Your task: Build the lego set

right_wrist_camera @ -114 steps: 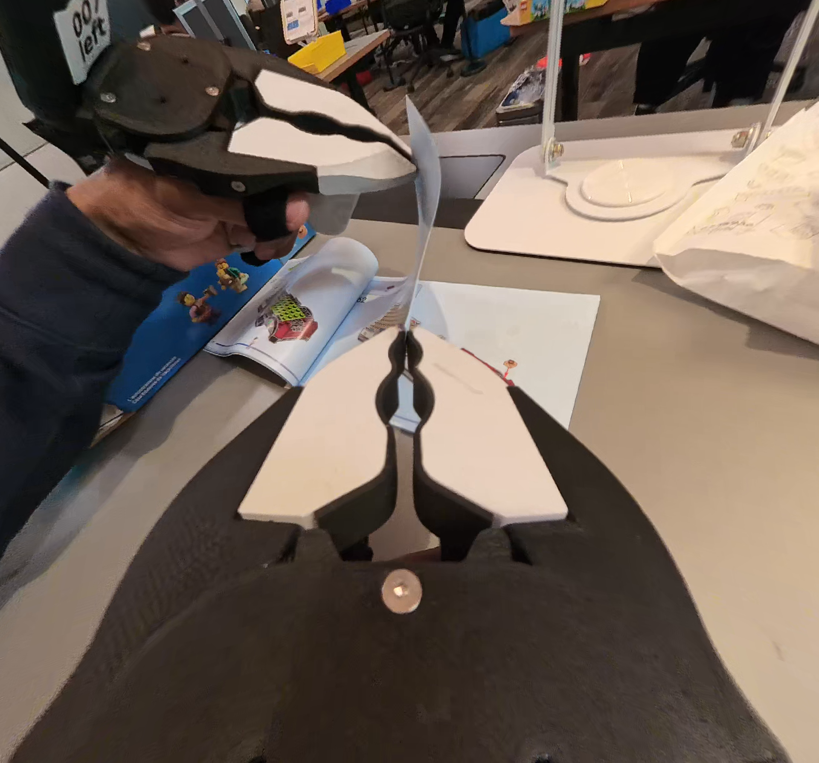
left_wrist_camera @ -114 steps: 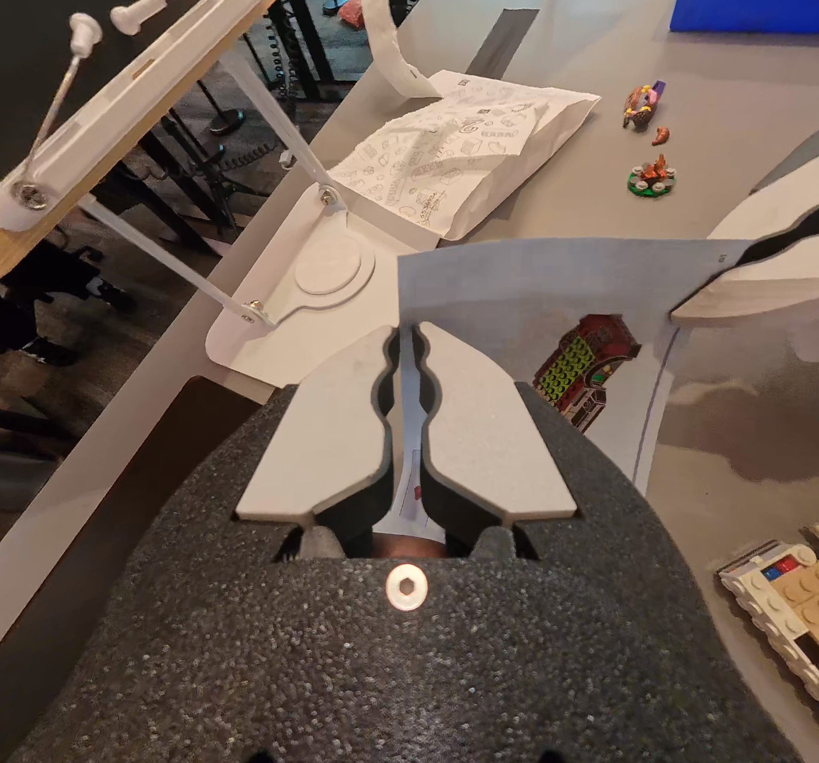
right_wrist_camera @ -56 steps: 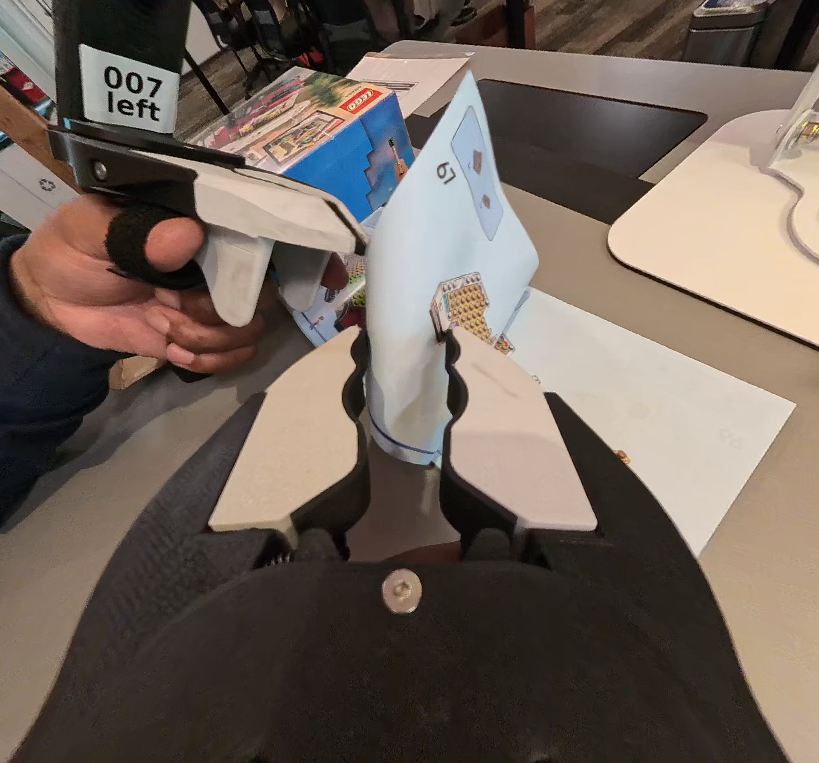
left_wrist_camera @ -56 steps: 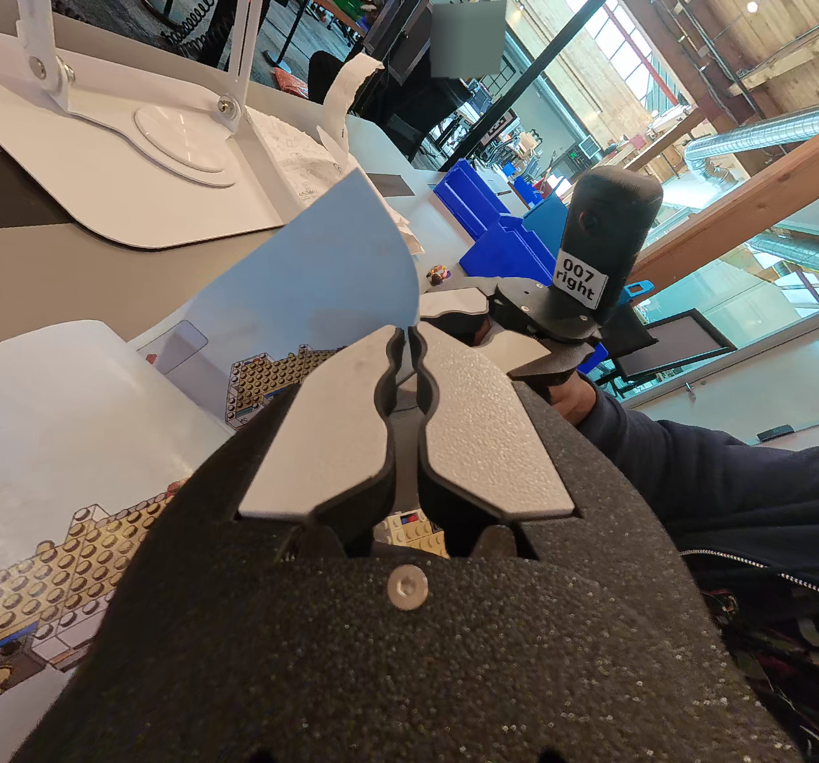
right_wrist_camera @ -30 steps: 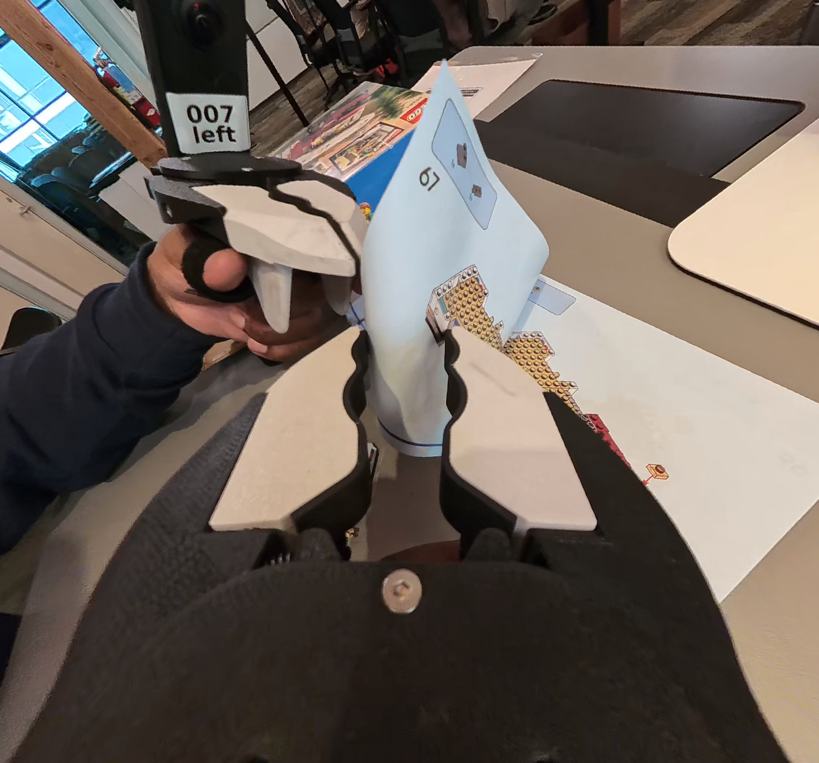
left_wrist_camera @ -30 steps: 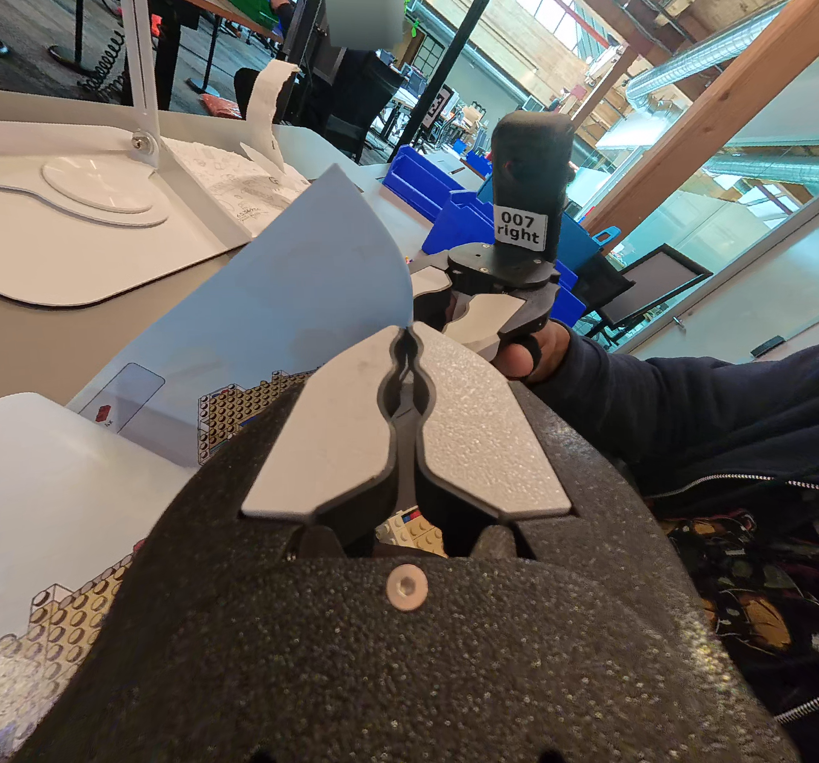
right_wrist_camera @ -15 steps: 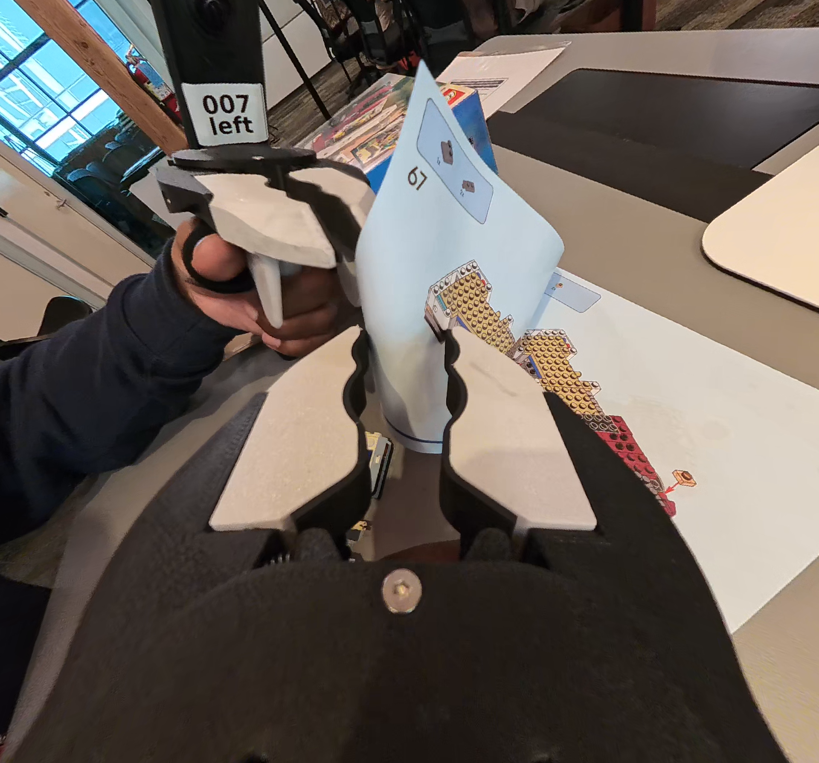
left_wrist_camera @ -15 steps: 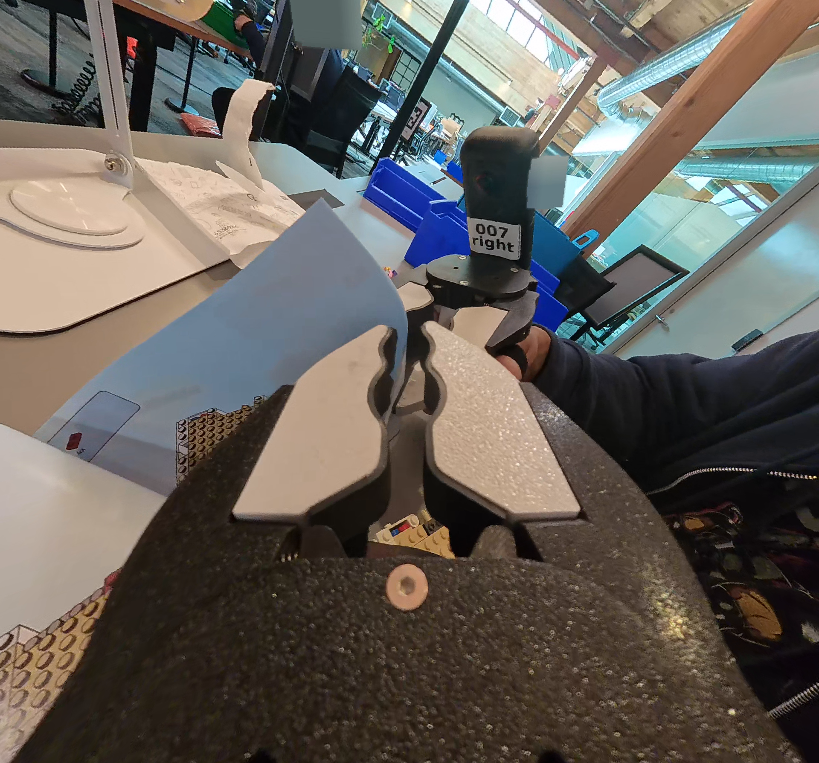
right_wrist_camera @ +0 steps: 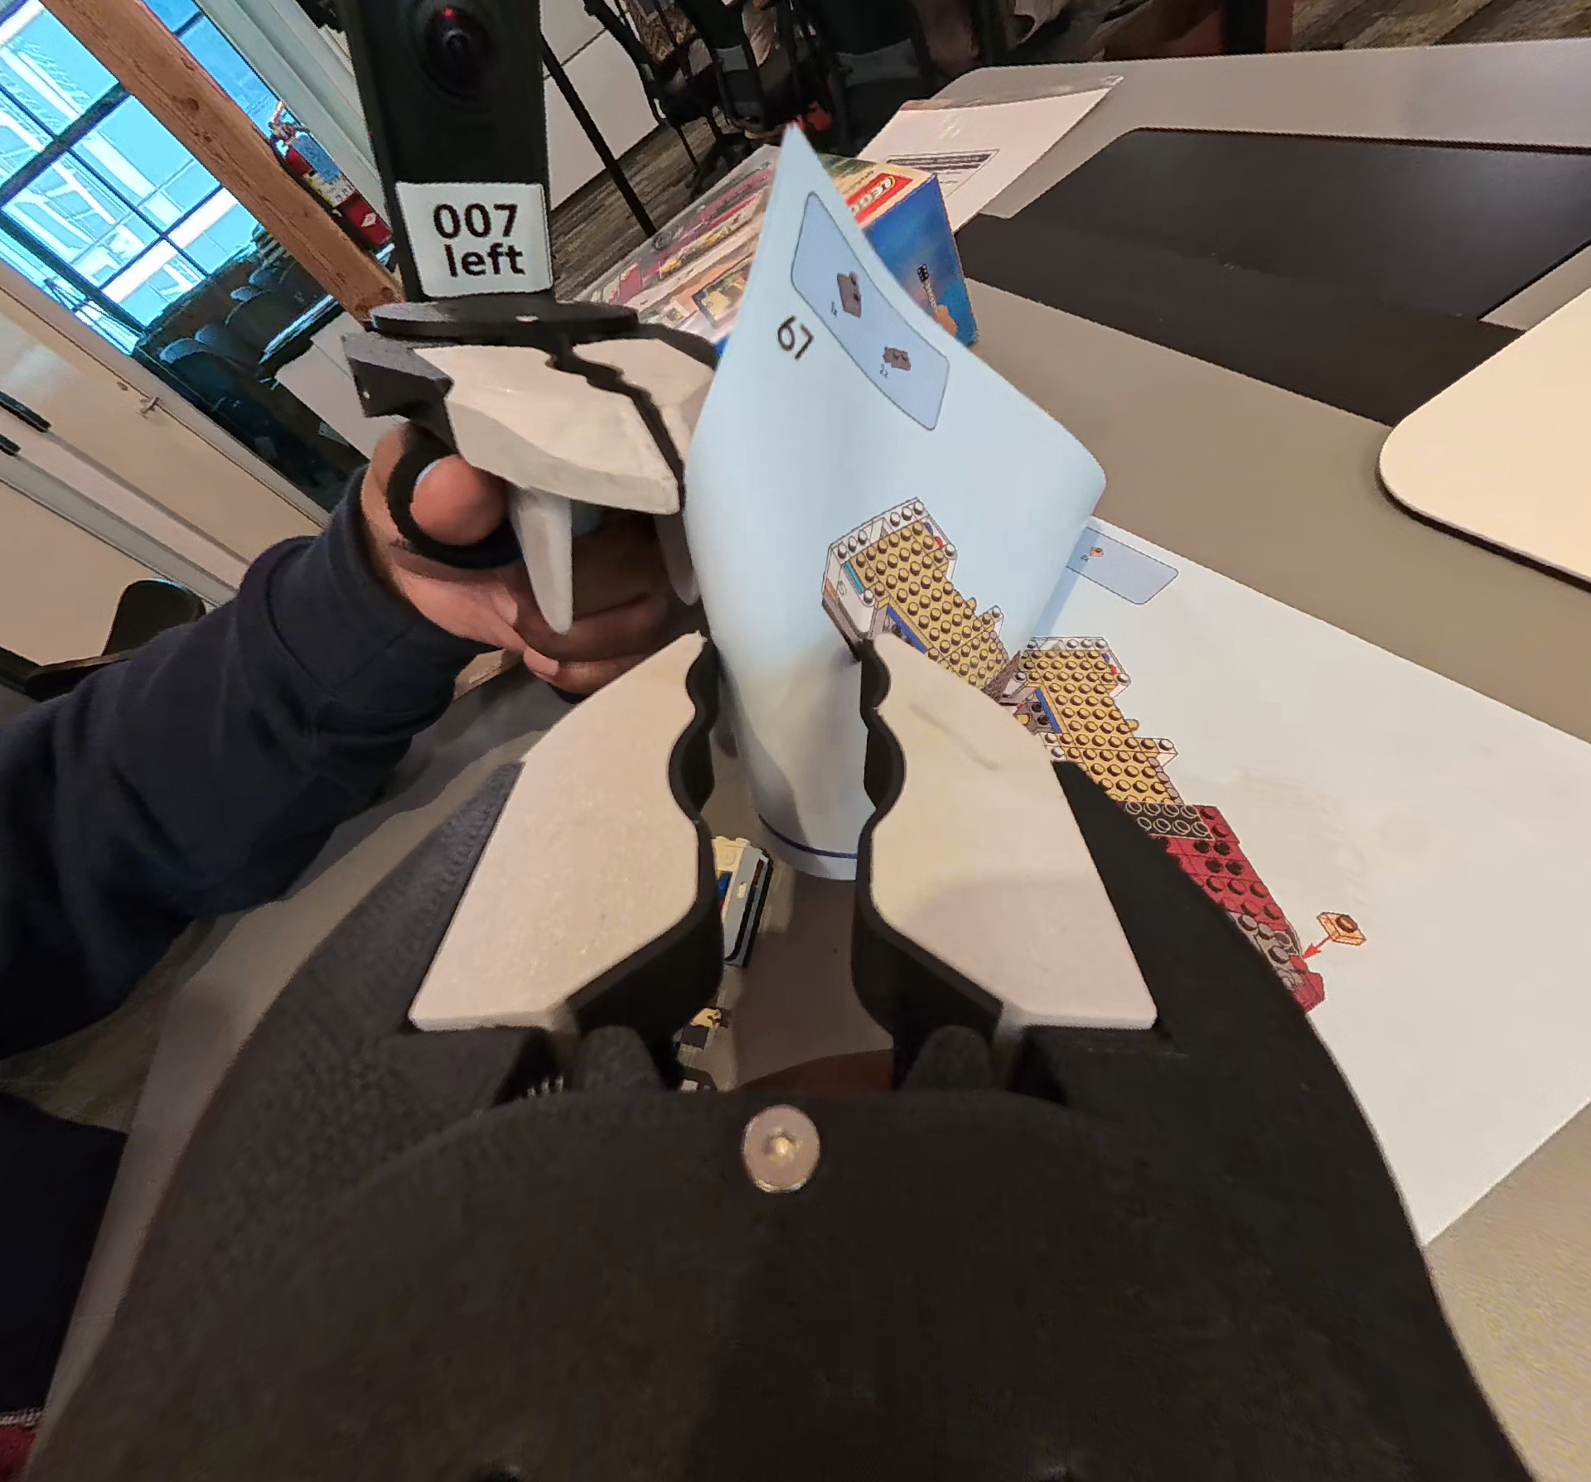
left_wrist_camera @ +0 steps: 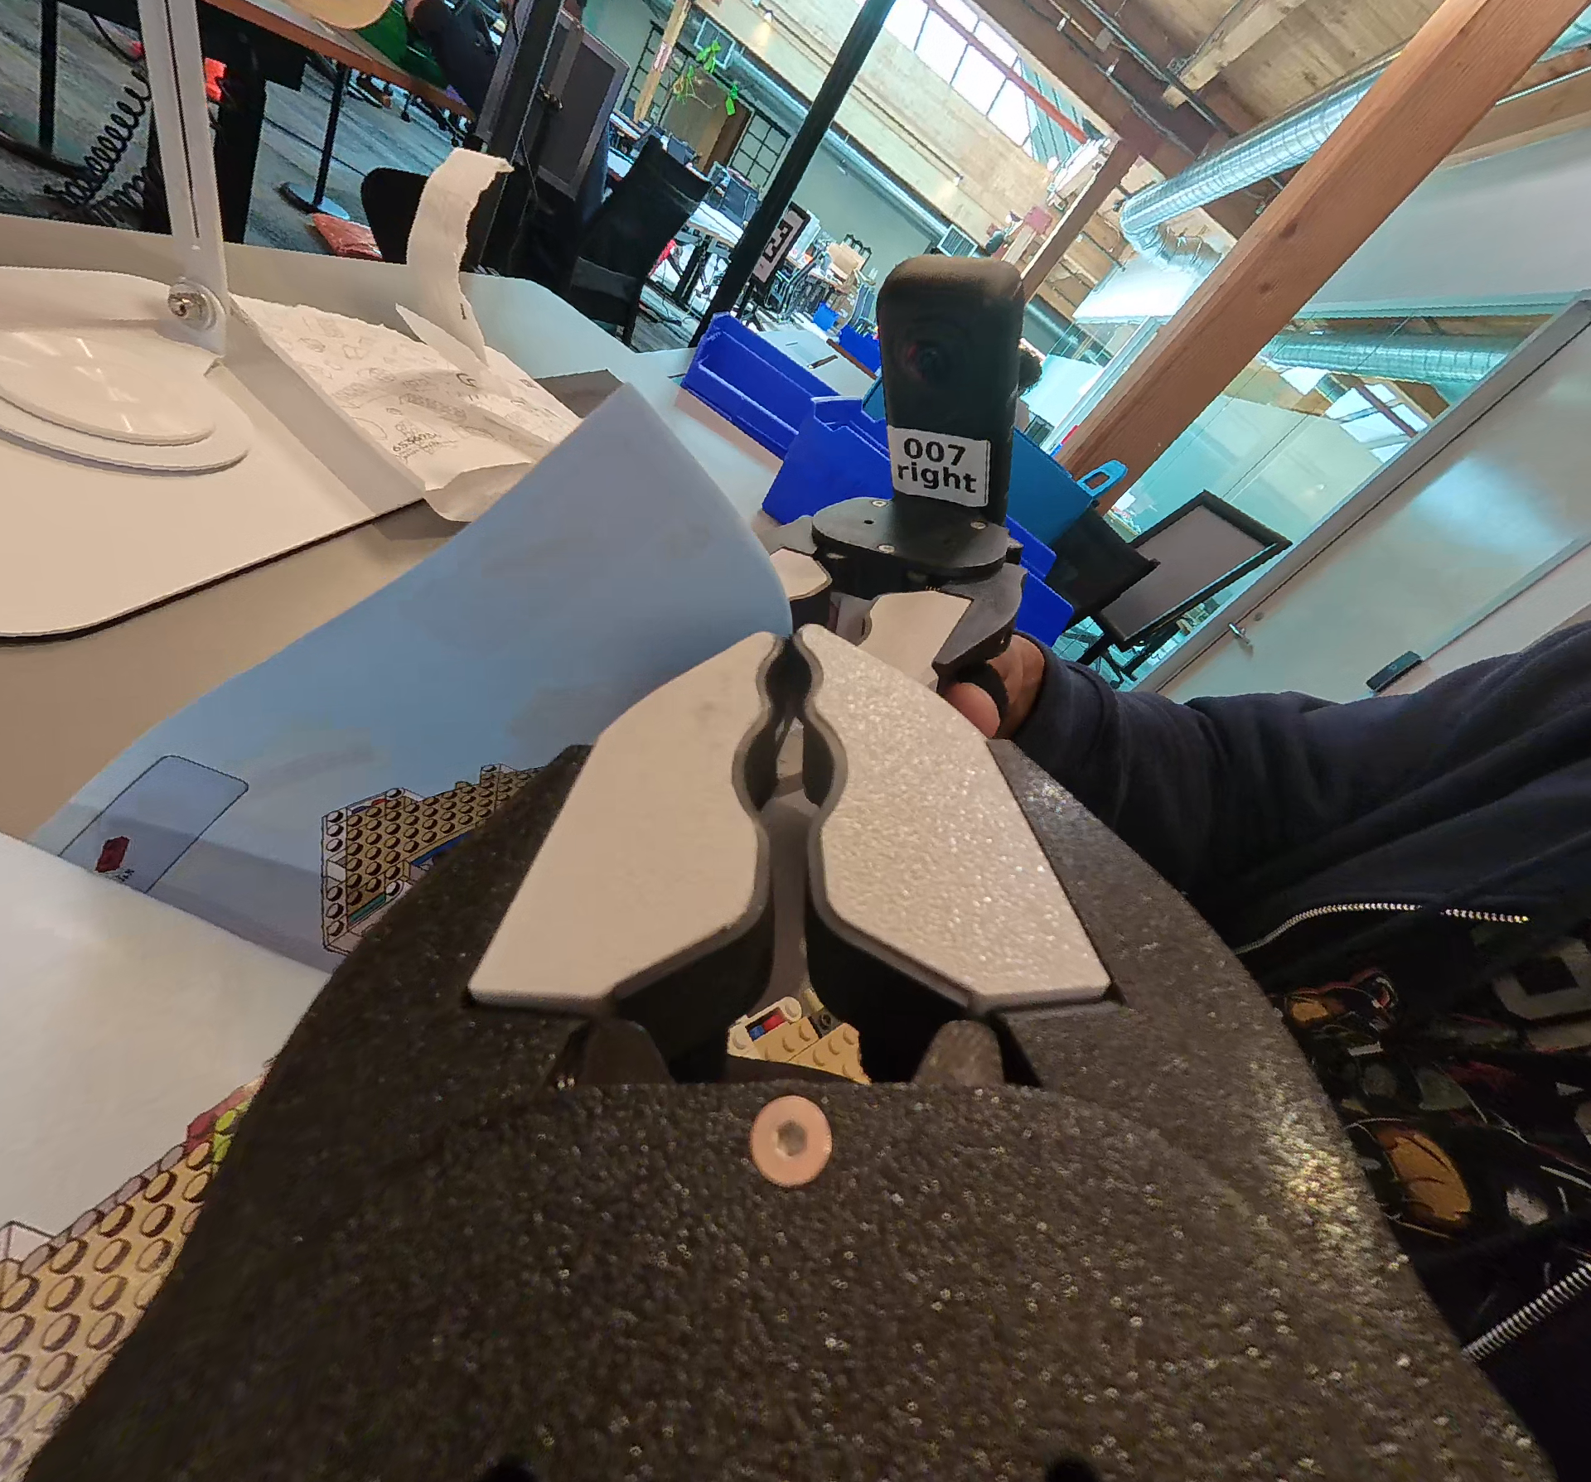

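Left tongs (left_wrist_camera: 793,649): pebbled grey pads on black foam, tips closed together on the edge of a glossy pale-blue instruction page (left_wrist_camera: 482,666), which curls upright off the open booklet (right_wrist_camera: 1291,795) lying flat on the matte grey table (right_wrist_camera: 1248,425). Right tongs (right_wrist_camera: 783,666): smooth pads parted around the page's lower curl, the right pad touching the paper, the other apart from it. Half a second earlier the left tips stood slightly apart at the page edge; the right tongs' spread is about unchanged.
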`<action>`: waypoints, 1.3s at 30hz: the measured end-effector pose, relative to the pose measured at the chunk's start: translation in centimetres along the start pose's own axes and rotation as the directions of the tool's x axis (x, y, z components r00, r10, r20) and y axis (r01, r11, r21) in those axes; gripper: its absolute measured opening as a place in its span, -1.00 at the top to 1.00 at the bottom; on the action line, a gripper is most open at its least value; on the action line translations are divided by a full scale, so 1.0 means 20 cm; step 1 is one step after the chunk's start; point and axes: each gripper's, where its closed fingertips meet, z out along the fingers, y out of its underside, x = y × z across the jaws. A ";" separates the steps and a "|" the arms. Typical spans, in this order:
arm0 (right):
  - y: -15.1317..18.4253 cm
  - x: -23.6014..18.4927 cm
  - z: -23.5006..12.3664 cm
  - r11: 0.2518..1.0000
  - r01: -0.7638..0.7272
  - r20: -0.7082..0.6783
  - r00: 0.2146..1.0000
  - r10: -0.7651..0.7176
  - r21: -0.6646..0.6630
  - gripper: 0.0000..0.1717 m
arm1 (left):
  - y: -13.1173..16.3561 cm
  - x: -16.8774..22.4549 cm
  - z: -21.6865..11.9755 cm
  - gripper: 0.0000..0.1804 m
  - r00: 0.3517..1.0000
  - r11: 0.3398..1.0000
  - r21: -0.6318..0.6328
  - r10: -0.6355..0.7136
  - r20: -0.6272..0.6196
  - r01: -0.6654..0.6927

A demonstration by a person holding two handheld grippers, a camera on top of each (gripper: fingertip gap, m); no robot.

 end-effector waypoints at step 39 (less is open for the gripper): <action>0.11 0.06 -0.03 0.789 0.563 -0.194 0.769 -0.609 -0.246 0.33 | -0.07 -0.13 -0.08 1.00 0.990 0.993 0.095 -0.086 0.111 0.075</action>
